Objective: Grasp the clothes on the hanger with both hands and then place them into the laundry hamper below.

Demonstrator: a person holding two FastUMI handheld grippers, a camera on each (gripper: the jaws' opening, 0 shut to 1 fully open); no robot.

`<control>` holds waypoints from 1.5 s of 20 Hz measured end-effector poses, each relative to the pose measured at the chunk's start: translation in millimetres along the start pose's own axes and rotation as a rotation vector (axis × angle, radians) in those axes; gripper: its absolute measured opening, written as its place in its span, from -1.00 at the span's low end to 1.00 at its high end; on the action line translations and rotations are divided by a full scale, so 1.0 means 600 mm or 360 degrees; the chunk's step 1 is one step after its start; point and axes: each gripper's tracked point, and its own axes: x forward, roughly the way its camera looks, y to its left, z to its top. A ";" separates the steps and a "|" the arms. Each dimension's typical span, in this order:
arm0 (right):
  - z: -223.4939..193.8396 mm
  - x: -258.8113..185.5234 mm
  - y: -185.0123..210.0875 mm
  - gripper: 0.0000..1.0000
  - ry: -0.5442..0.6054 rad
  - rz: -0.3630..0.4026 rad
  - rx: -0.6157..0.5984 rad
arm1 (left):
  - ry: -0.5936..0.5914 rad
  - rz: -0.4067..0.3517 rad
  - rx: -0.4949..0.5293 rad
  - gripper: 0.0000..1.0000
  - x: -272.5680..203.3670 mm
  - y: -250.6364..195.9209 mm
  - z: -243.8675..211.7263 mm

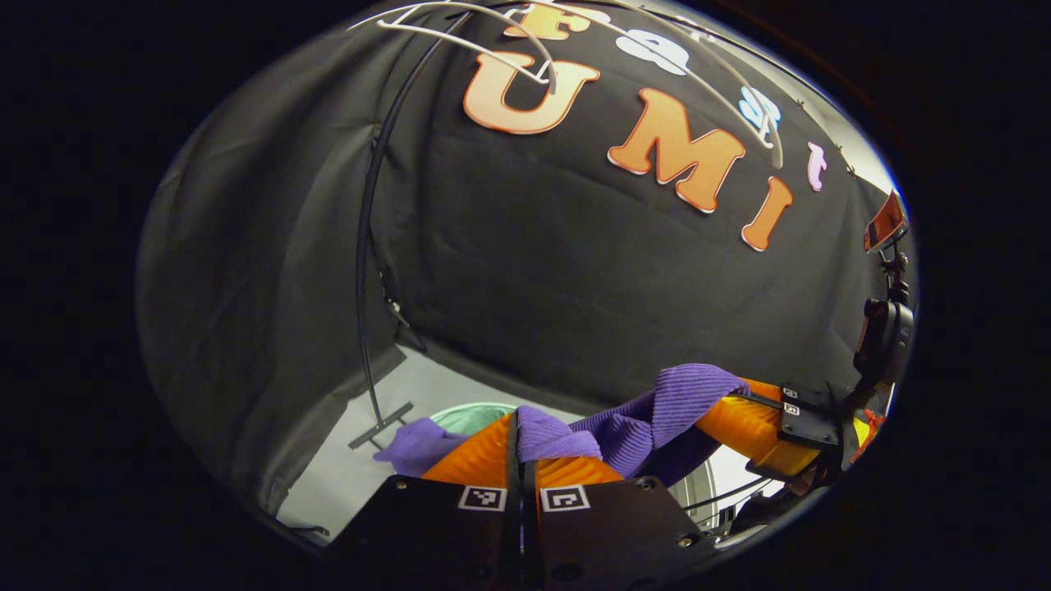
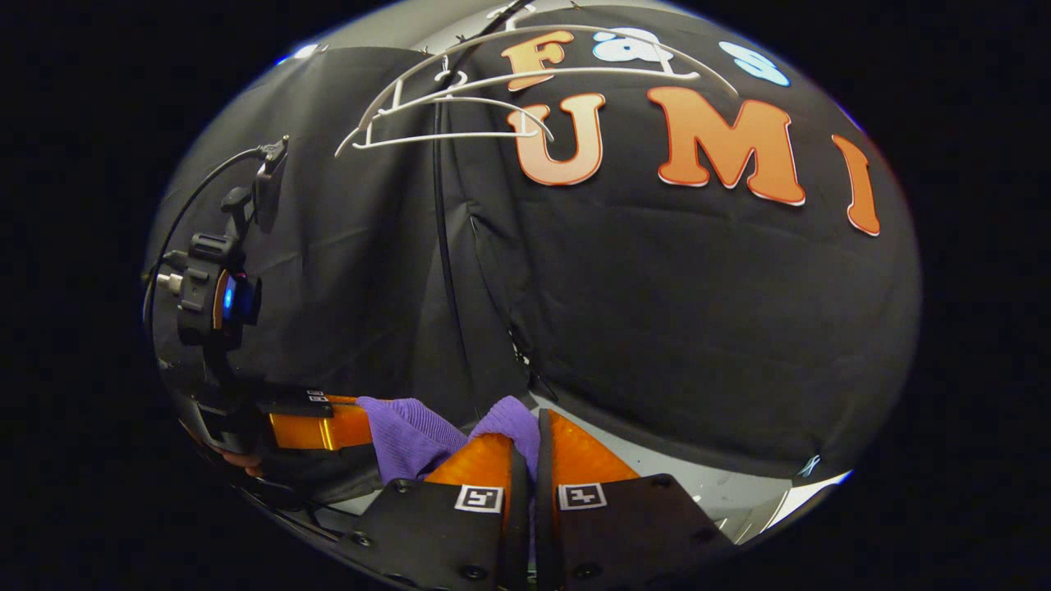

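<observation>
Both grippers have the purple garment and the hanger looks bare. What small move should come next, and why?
Probably lower both grippers together toward the hamper. The left gripper and right gripper each pinch a fold of the purple garment, which spans between them, clear of the white hanger above. The hamper's green rim shows just beyond the left fingers, so opening now seems premature.

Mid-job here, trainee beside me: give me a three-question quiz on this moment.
1. True or false: the purple garment still hangs on the white hanger.
2. What is the left gripper shut on?
3. The green-rimmed hamper in the left gripper view lies: A) above the garment, B) below and behind it, C) beside the hanger.

Key: 1 false, the hanger is bare; 2 the purple garment, as is the right gripper; 3 B.
</observation>
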 end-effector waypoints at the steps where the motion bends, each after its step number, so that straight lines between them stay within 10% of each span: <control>1: -0.018 0.004 -0.004 -0.78 0.0038 -0.0007 0.0018 | 0.0026 0.0000 -0.0006 -0.96 0.008 0.005 -0.011; 19: -0.306 0.101 -0.027 -0.67 0.0685 -0.0016 0.0190 | 0.0629 0.0187 -0.0032 -0.87 0.095 0.083 -0.257; 20: -0.304 0.099 -0.025 -0.77 0.0699 -0.0004 0.0213 | 0.0652 0.0221 -0.0056 -0.44 0.087 0.092 -0.271; 23: -0.324 0.100 -0.032 1.00 0.0726 -0.0019 0.0250 | 0.0677 0.0336 -0.0131 0.25 0.073 0.128 -0.285; 26: -0.335 0.094 -0.036 0.98 0.0756 -0.0037 0.0269 | 0.0615 0.0387 -0.0159 0.94 0.076 0.146 -0.270; 30: -0.339 0.090 -0.036 0.97 0.0771 -0.0047 0.0276 | 0.0546 0.0359 -0.0151 0.93 0.064 0.142 -0.250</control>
